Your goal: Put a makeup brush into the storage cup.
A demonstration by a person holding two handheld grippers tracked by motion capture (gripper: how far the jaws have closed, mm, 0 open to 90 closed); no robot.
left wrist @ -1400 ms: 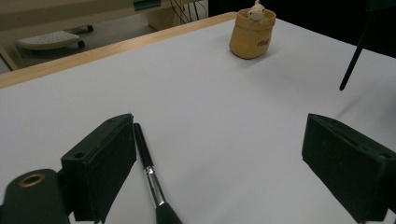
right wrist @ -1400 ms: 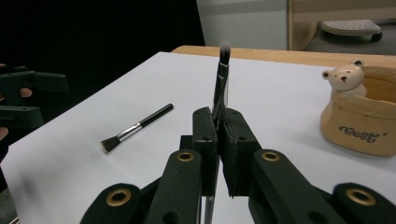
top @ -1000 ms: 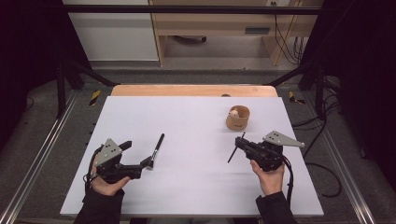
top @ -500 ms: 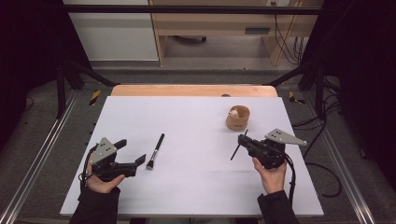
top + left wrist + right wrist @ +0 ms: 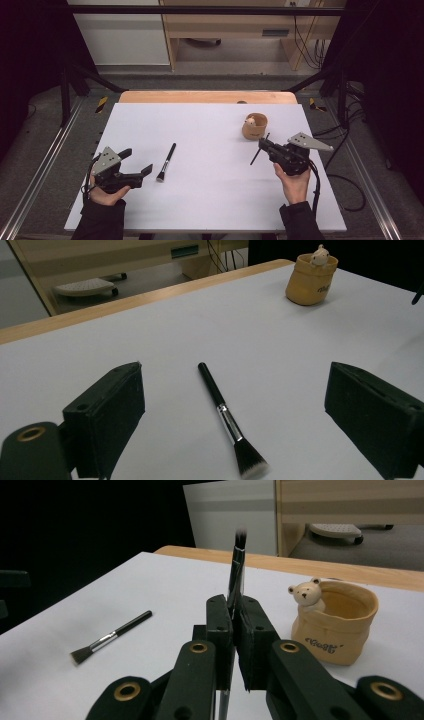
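**Camera setup: one overhead, two on the tongs**

High view: fixed above the person's side, looks forward and down, far enough to take in the whole table [image 5: 210, 200] and floor beyond. Left gripper view: rides low over the table, close, looks out between its own jaws toward the far right corner. Right gripper view: low, close, looks along its own jaws toward the far edge. All three share the flat-lying brush [image 5: 166, 162] [image 5: 227, 420] [image 5: 110, 637] and the bear pot [image 5: 254, 127] [image 5: 310, 280] [image 5: 334, 622].
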